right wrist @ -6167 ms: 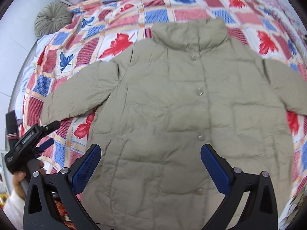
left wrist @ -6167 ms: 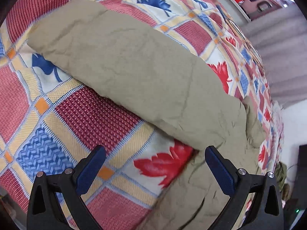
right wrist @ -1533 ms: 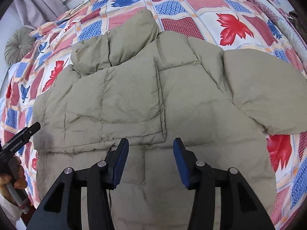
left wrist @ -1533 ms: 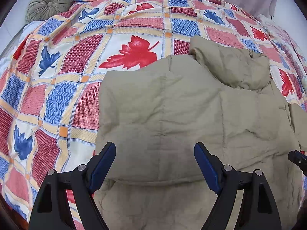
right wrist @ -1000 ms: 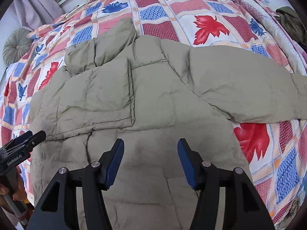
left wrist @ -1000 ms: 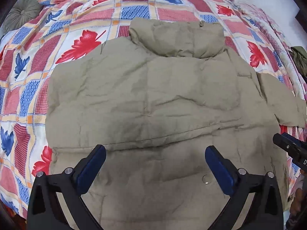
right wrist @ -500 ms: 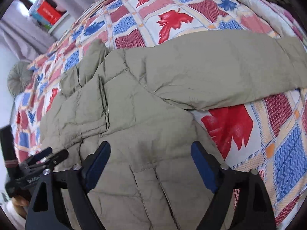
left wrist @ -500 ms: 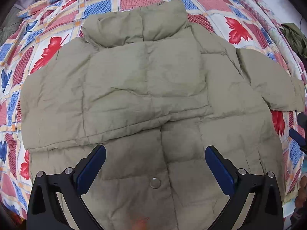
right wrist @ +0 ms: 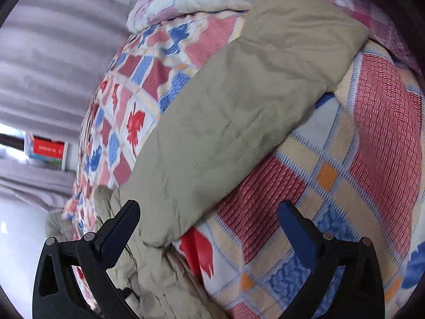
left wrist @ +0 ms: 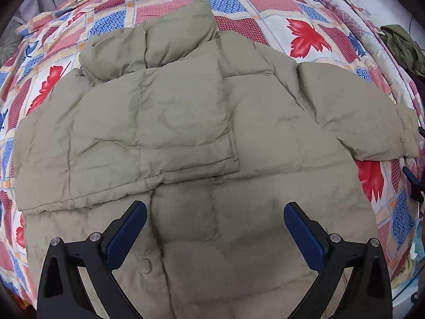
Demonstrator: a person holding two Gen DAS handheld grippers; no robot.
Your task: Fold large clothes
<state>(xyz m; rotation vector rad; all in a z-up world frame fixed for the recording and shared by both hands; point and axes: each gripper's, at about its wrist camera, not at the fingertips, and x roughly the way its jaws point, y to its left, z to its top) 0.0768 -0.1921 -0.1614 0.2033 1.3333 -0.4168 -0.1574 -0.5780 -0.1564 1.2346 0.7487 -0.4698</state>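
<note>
On the bed (left wrist: pixel 305 13), over a quilt (left wrist: pixel 239 2) of red, blue and cream squares with leaf prints, lies a khaki puffer jacket (left wrist: pixel 265 146), front up, collar toward the far edge.

In the left wrist view: left sleeve (left wrist: pixel 132 138) folded across the chest, cuff edge ending near the middle of the body; right sleeve (left wrist: pixel 358 117) stretched out flat to the right, its cuff near the picture's edge. A round button (left wrist: pixel 146 265) visible low on the front, just beside the left finger. Left gripper (left wrist: pixel 215 228) poised above the lower front of the jacket, fingers (left wrist: pixel 127 231) spread wide, nothing between them but the fabric below; no contact with the cloth to be seen. At the far right edge, a dark tip of the other tool, too small to read. A dark green garment (left wrist: pixel 403 47) bunched at the bed's right side.

In the right wrist view, blurred and strongly rolled: right gripper (right wrist: pixel 209 226) over the spot where the outstretched sleeve (right wrist: pixel 239 101) meets the body, fingers (right wrist: pixel 297 236) splayed as wide as they go, having just been opening, with nothing gripped. Left finger above crumpled khaki fabric; right finger above bare quilt, beside a red leaf print. Sleeve running away from the fingers toward the upper right, cuff at the far end. Beyond the bed, grey curtains (right wrist: pixel 53 53) and a red box (right wrist: pixel 47 147) on a shelf.
</note>
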